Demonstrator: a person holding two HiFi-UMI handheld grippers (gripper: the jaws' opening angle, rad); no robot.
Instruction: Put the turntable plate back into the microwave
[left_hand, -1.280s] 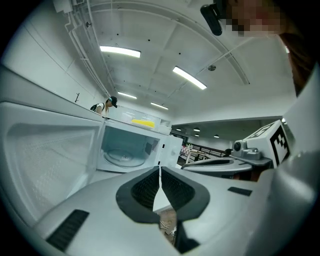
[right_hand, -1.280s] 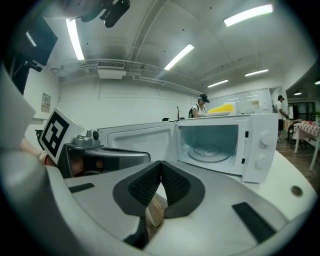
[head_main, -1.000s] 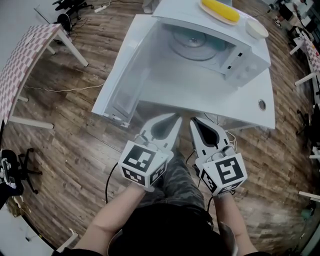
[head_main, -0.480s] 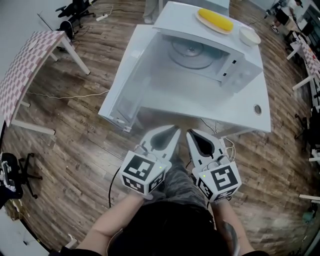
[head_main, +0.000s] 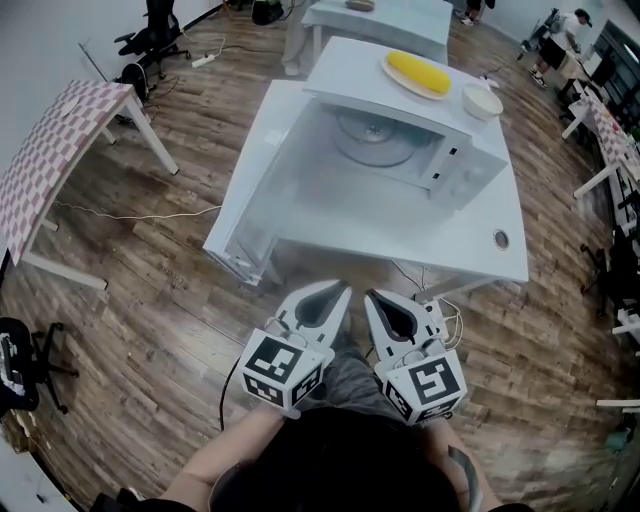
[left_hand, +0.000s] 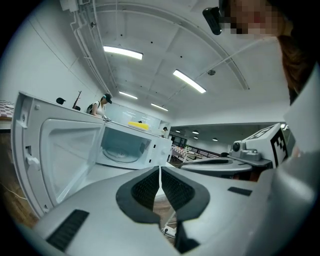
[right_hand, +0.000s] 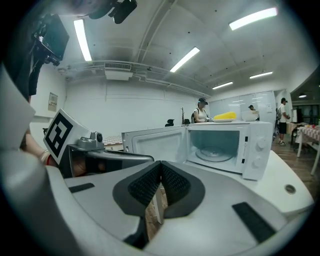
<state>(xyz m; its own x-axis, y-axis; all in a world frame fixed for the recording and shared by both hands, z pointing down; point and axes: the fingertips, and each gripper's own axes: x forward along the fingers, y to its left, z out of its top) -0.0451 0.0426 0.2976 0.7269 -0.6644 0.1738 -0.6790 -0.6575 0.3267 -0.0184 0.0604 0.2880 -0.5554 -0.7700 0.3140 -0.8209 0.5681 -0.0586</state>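
Observation:
A white microwave (head_main: 440, 130) stands on a white table (head_main: 480, 255) with its door (head_main: 250, 185) swung wide open to the left. The glass turntable plate (head_main: 375, 140) lies flat inside the cavity, also visible in the right gripper view as a round plate (right_hand: 216, 154) and in the left gripper view (left_hand: 117, 155). My left gripper (head_main: 345, 290) and right gripper (head_main: 370, 295) hang side by side below the table's near edge, close to my body. Both are shut with nothing between the jaws, well short of the microwave.
On top of the microwave sit a plate with a yellow corn cob (head_main: 418, 72) and a white bowl (head_main: 481, 100). A checkered table (head_main: 50, 160) stands at the left, more white tables (head_main: 380, 15) behind. A person (head_main: 565, 35) stands at the far right. Cables cross the wooden floor (head_main: 130, 215).
Both grippers have drawn back toward my body, away from the table. The view has pulled away, so the microwave sits farther off and more of the room shows.

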